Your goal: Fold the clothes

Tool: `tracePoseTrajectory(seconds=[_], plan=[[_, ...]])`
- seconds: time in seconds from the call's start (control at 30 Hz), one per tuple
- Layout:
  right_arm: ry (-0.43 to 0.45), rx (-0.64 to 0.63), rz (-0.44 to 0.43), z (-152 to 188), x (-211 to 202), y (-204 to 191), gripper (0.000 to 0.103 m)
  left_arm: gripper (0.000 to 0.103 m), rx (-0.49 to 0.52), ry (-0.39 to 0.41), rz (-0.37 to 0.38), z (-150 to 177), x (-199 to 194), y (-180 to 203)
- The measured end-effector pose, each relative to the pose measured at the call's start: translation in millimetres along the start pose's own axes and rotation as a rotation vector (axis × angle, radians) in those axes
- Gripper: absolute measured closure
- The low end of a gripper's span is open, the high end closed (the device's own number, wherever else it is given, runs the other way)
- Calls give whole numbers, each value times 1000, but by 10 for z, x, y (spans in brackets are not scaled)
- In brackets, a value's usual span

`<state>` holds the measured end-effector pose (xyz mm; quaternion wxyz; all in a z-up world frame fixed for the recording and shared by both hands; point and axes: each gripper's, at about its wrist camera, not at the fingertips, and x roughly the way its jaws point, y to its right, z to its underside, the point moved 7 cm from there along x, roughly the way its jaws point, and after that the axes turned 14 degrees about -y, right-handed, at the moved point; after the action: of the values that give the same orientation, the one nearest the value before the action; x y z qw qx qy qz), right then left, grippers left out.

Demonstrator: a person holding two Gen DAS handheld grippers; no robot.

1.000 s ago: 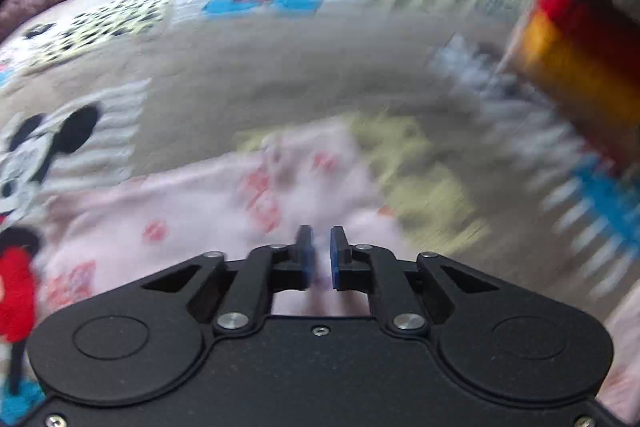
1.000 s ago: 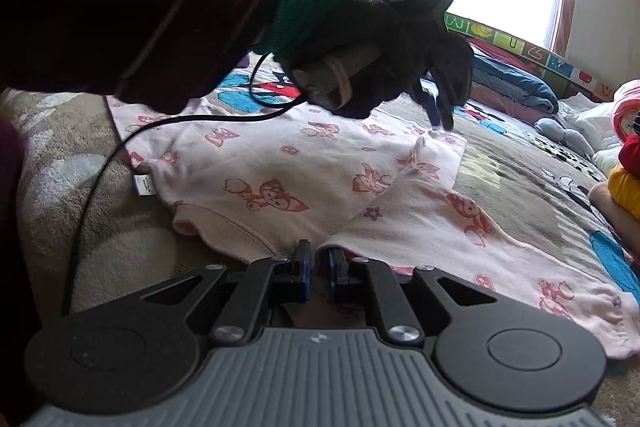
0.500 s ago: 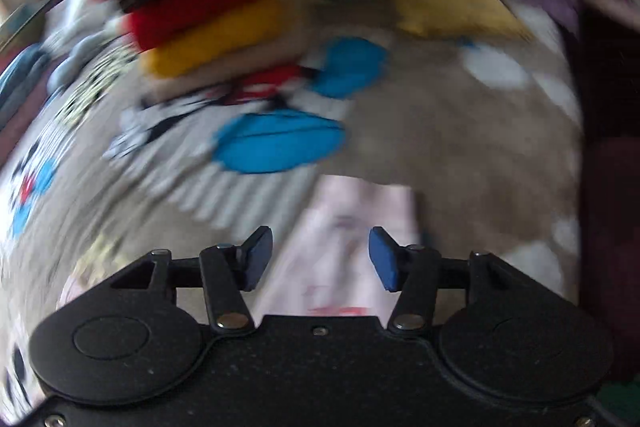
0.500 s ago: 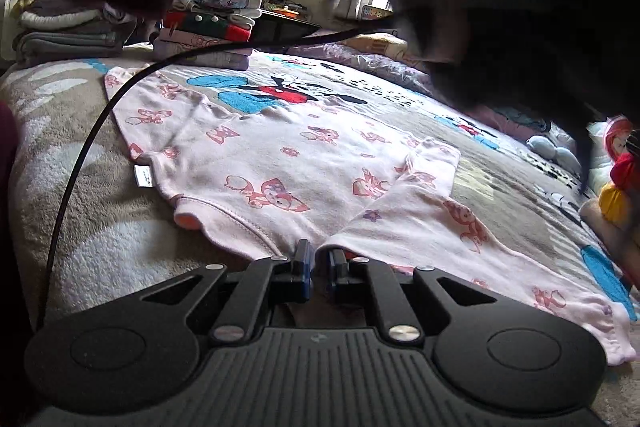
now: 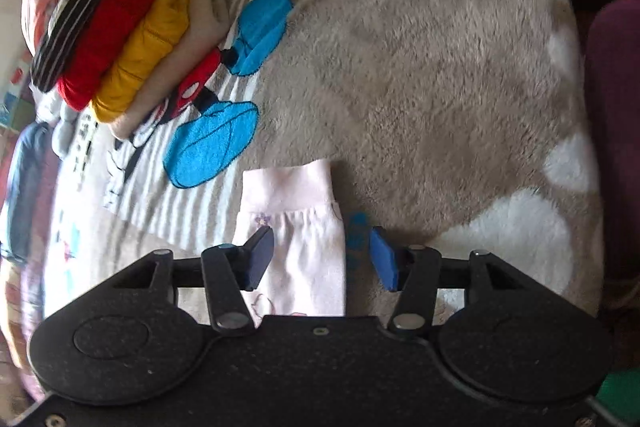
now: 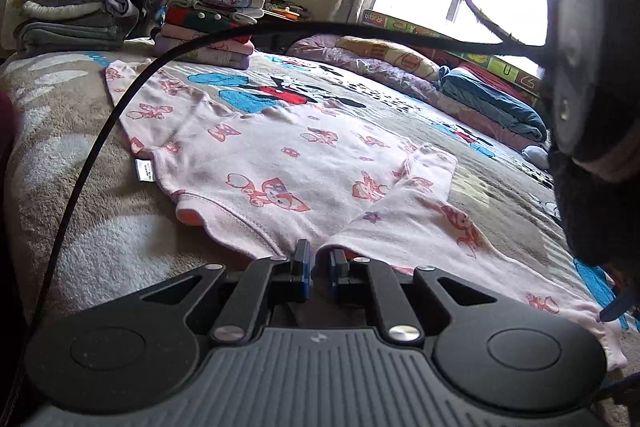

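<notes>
Pink garment [image 6: 304, 163] lies mostly spread, one sleeve [image 5: 296, 227] between our wide left tongs [image 5: 320, 253]; right tongs [image 6: 318, 269] nearly closed at its neckline; folding remains.

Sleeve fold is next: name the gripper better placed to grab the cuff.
Left. The left gripper has open jaws straddling the pink sleeve just behind its cuff; the right gripper sits nearly closed at the hem.

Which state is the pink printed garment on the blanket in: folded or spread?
Mostly spread: the pink garment lies flat on the blanket, with one sleeve folded inward.
</notes>
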<state>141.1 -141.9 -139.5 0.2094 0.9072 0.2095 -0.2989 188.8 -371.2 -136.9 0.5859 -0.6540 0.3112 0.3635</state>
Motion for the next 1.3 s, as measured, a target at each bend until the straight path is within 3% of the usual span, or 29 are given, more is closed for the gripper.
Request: tracePoseTrajectory(seconds=[0.1, 0.27, 0.33, 0.43, 0.57, 0.77, 0.87, 0.9, 0.93, 1.03, 1.3], plan=[[0, -3, 3, 2, -5, -4, 90, 55, 51, -43, -92, -16, 45, 35], [5, -5, 9, 11, -13, -9, 90, 74, 37, -82, -128, -32, 118, 35], [6, -6, 12, 14, -17, -5, 90, 100, 26, -83, -140, -28, 138, 27], [7, -14, 19, 14, -20, -13, 90, 101, -38, -44, -166, 28, 56, -70], [7, -22, 25, 11, -25, -16, 89, 101, -261, 42, -174, 286, -304, -489], [8, -32, 31, 5, -42, -22, 87, 101, -700, 233, -129, 1103, -1080, -1245], [11, -38, 42, 1, -63, -22, 81, 101, -874, 304, -117, 1585, -1352, -1492], [12, -37, 51, 2, -74, -14, 74, 101, -918, 318, -124, 1730, -1409, -1555], [13, -32, 62, 4, -90, 4, 65, 101, -960, 325, -129, 1866, -1440, -1612], [22, -23, 68, 20, -163, 21, 49, 101, -1091, 354, -116, 2321, -1454, -1724], [59, -49, 30, 82, -402, -53, 43, 101, -1390, 426, 31, 3302, -1078, -1718]])
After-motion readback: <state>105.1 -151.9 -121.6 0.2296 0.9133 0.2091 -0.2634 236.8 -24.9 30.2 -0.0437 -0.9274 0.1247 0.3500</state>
